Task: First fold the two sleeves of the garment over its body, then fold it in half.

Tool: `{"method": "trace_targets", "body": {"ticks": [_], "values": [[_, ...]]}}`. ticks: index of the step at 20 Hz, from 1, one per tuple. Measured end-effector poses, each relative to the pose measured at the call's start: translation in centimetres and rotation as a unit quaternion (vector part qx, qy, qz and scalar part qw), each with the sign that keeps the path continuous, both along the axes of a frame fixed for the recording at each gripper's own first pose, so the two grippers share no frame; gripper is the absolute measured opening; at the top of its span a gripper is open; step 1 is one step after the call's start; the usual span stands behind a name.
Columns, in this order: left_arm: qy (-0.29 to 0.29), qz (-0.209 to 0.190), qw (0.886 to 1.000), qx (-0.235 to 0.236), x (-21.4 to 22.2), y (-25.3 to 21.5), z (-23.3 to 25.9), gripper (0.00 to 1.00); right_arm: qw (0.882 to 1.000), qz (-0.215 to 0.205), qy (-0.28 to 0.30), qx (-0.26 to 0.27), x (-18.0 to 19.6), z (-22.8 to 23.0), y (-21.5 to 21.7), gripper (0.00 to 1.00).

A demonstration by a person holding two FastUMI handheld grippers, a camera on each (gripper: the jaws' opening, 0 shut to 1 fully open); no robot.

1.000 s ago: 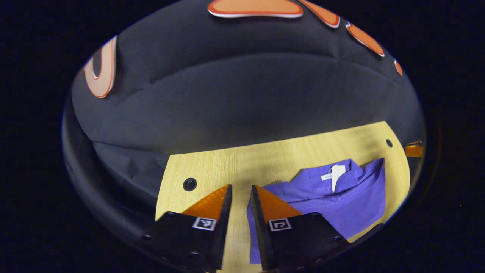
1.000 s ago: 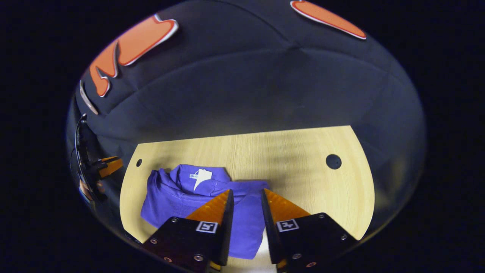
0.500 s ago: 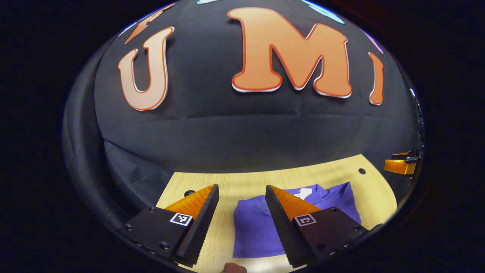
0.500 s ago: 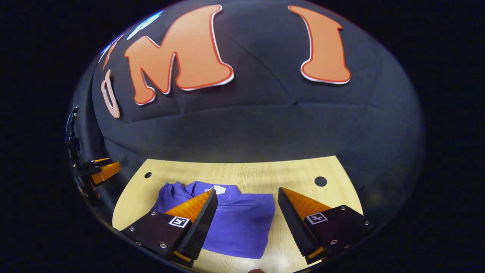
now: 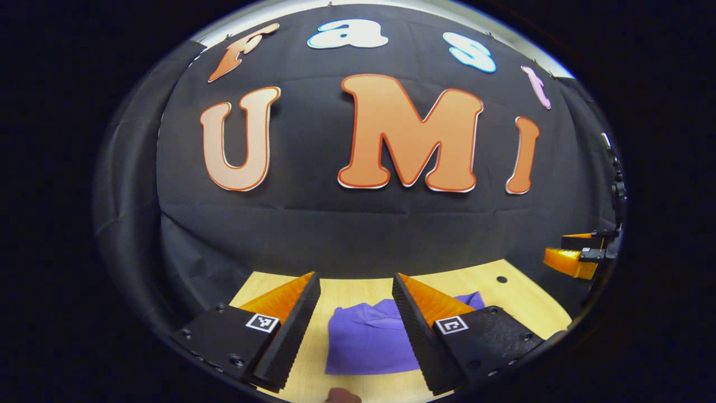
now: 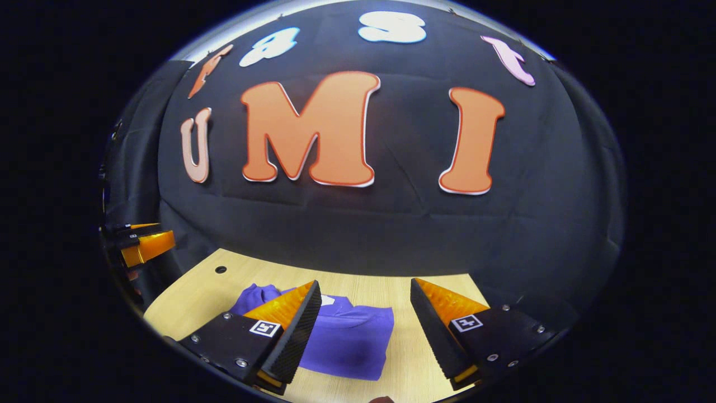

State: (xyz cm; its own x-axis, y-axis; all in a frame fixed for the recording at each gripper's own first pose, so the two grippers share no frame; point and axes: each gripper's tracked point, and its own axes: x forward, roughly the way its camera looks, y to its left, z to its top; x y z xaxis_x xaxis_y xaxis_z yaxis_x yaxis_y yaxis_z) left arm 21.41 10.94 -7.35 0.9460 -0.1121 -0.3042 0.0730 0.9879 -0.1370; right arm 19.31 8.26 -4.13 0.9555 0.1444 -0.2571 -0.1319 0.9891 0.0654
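Folding looks finished, judging by how the garment lies.

Left gripper view: the left tool [image 5: 355, 291] hangs above the near edge of the desk [image 5: 520, 291], its fingers spread wide and holding nothing. Between them the purple garment [image 5: 366, 341] lies on the wood as a compact, doubled bundle with no sleeve sticking out. The right tool [image 5: 570, 254] shows off the desk's right edge, clear of the cloth. A dark round hole [image 5: 502, 279] sits near the desk's far right corner.

Right gripper view: the right tool [image 6: 363, 294] is likewise spread and empty, raised over the near edge of the desk [image 6: 190, 296]. The garment [image 6: 349, 341] lies just beyond its fingers; the left tool [image 6: 142, 246] hovers past the left edge.

Next, I judge, only a check of the edges remains. Black cloth walls the booth behind the pale wooden desk.
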Motion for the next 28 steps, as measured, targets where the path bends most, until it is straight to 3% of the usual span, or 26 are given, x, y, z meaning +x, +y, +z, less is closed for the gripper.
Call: {"method": "trace_targets", "body": {"ticks": [6, 13, 28], "values": [[-0.057, 0.009, 0.998, 0.015, -4.4, 0.2, 1.5, 0.87, 0.999, -0.003, -0.053, 0.006, -3.4, 1.4, 2.6, 0.95], [-0.064, 0.020, 0.998, 0.011, -7.6, 0.1, 0.0, 0.87, 0.995, 0.000, -0.093, 0.033, -6.4, 1.2, 3.9, 0.95], [-0.069, 0.018, 0.997, 0.034, -7.5, -1.1, 0.4, 0.87, 0.994, 0.023, -0.090, 0.050, -6.2, -0.3, 4.9, 0.94]]}}
